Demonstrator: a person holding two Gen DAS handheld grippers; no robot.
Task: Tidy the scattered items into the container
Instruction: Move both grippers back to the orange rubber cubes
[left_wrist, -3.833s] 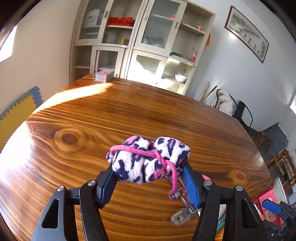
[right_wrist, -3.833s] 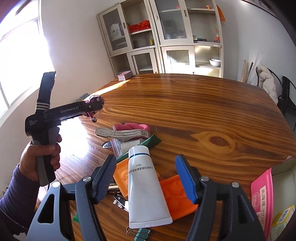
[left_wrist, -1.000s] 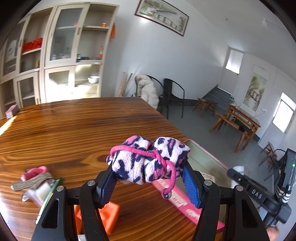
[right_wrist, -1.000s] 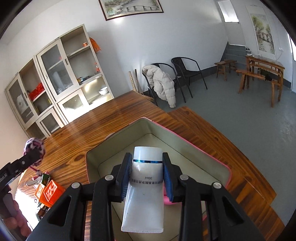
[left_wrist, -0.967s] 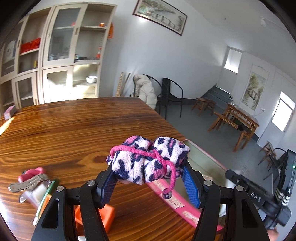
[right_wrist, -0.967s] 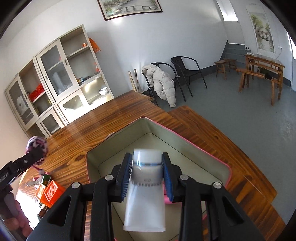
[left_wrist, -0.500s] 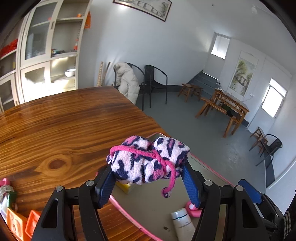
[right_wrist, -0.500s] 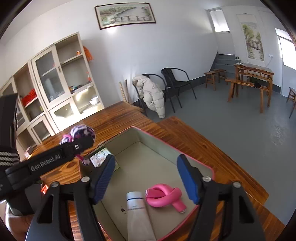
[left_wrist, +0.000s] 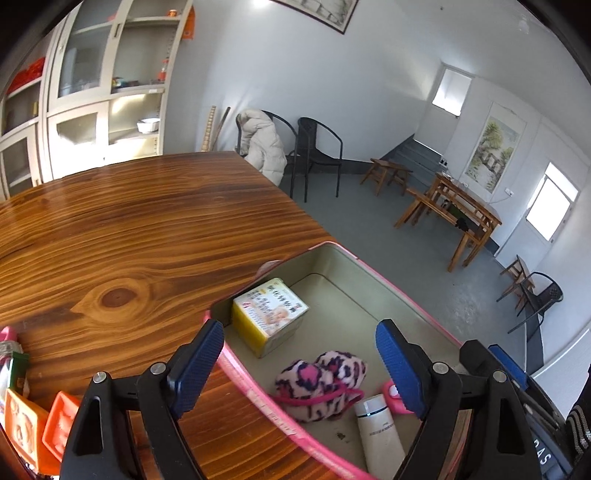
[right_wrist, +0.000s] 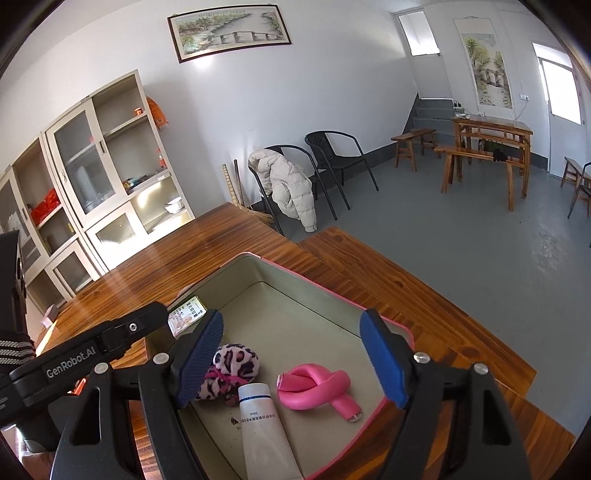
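**Both grippers empty over the tin**

Low in the left wrist view, the left gripper (left_wrist: 299, 363) hangs spread, jaws just opened, nothing between them. The plush (left_wrist: 320, 384) lies on the tin (left_wrist: 373, 266) floor at lower centre, touching the tube (left_wrist: 378, 432). The right gripper (right_wrist: 291, 360) is likewise wide and empty over tube and pink coil (right_wrist: 314, 384). The yellow box (left_wrist: 267, 314) sits further back in the tin's left corner. At far left, orange pieces (left_wrist: 40, 424) wait on the table (left_wrist: 147, 221); I'd say the tin's near wall is the only hurdle to reaching them.
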